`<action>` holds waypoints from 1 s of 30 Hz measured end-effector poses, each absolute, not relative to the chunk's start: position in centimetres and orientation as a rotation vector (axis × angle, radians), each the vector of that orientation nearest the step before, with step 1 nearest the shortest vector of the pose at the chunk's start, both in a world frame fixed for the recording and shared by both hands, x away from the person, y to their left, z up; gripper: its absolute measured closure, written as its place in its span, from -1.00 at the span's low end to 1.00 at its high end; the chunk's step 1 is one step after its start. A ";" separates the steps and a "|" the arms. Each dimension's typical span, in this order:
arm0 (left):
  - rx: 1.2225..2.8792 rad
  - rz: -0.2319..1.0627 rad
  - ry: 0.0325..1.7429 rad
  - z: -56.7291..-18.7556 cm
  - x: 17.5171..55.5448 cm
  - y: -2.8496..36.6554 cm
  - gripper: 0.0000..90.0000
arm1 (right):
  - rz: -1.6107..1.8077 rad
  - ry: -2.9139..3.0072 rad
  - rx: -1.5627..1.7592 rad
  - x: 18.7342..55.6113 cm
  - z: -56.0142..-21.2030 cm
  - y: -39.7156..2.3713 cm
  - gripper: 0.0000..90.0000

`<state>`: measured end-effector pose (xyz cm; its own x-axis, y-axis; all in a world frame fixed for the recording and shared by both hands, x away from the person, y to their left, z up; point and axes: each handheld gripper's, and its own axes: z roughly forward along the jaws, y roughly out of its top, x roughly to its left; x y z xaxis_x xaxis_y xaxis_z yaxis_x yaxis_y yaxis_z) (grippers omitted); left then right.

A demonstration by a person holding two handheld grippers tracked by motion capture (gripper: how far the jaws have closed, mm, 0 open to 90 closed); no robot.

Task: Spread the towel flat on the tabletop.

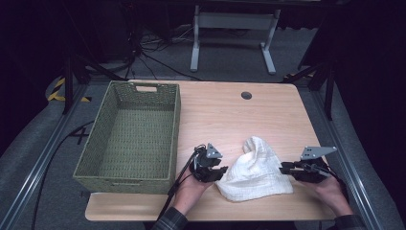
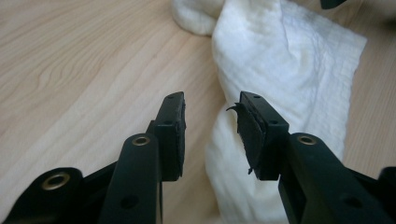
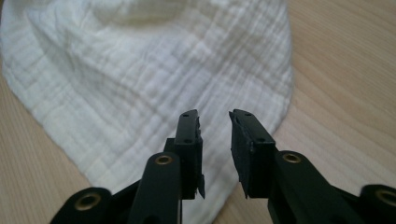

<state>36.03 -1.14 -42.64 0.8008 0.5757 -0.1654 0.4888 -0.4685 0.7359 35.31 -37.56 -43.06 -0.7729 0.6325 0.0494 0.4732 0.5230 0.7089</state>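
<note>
A crumpled white cloth (image 1: 256, 175) lies on the wooden table (image 1: 230, 110) near its front edge. My left gripper (image 1: 221, 172) rests at the cloth's left edge, held in a hand. In the left gripper view its jaws (image 2: 211, 105) stand apart with nothing pinched, and the cloth (image 2: 289, 60) lies just beyond and beneath them. My right gripper (image 1: 283, 168) sits at the cloth's right edge. In the right gripper view its jaws (image 3: 214, 119) are parted over the cloth's (image 3: 140, 70) near rim, and no fabric is gripped between the pads.
A green woven basket (image 1: 124, 184) stands empty on the left half of the table, close to my left gripper. A round cable hole (image 1: 246, 95) sits near the far edge. A white table frame (image 1: 234, 21) stands on the floor beyond.
</note>
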 end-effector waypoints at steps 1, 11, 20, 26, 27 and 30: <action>2.156 0.131 0.779 -42.7 36.5 -1.4 0.37 | 1.090 2.545 0.942 35.6 -43.1 -37.5 0.54; 2.232 0.056 0.726 -45.1 38.7 -4.5 0.34 | 1.019 2.602 0.944 37.3 -44.4 -36.4 0.43; 2.327 0.122 0.609 -46.0 37.3 -6.7 0.31 | 0.944 2.622 0.914 37.1 -44.8 -35.8 0.43; 2.331 0.127 0.615 -45.6 37.1 -6.4 0.89 | 0.930 2.612 0.907 37.1 -44.8 -35.9 0.58; 2.321 0.138 0.617 -45.5 37.2 -6.2 0.91 | 0.929 2.612 0.904 37.1 -44.8 -36.0 0.67; 2.294 0.150 0.667 -45.0 37.6 -5.2 0.93 | 0.928 2.617 0.905 37.0 -44.8 -36.1 0.86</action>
